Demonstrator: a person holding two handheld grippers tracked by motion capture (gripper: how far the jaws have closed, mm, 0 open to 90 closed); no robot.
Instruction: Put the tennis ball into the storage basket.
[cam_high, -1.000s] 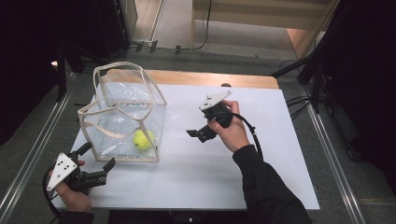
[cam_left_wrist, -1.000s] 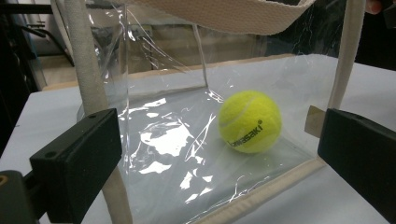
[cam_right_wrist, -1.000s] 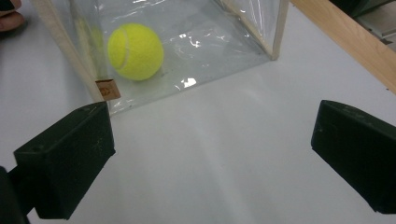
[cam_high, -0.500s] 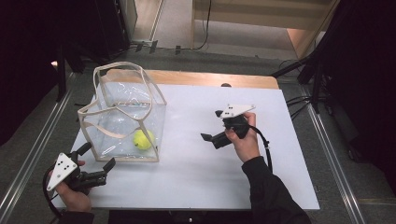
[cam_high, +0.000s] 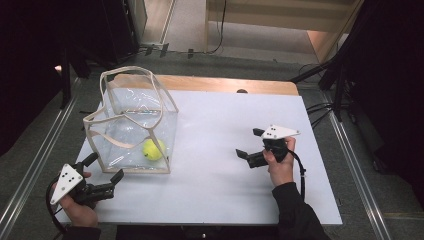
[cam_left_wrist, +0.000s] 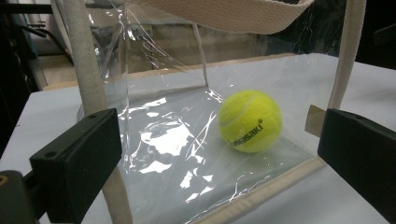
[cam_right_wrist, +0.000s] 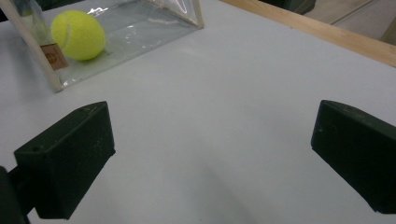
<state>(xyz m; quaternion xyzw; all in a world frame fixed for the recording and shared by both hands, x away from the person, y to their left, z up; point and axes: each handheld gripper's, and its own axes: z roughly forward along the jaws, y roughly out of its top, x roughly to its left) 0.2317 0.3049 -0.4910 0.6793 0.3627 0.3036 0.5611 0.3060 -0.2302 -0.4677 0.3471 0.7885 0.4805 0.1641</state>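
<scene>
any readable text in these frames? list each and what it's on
"KAWASAKI": black print on the tennis ball, first letter partly lost on the curve.
Small tag on the clear bag trim: round mark, too blurred to read.
No other text.

White tabletop (cam_high: 215, 125) with a bare wood strip (cam_high: 225, 84) along its far edge. Grey floor (cam_high: 185, 60) around it, metal rails (cam_high: 30, 170) on both sides. Black cables (cam_high: 320, 107) on the floor at the far right corner. Dark curtains left and right; lit wooden furniture (cam_high: 280, 15) beyond the far edge.
</scene>
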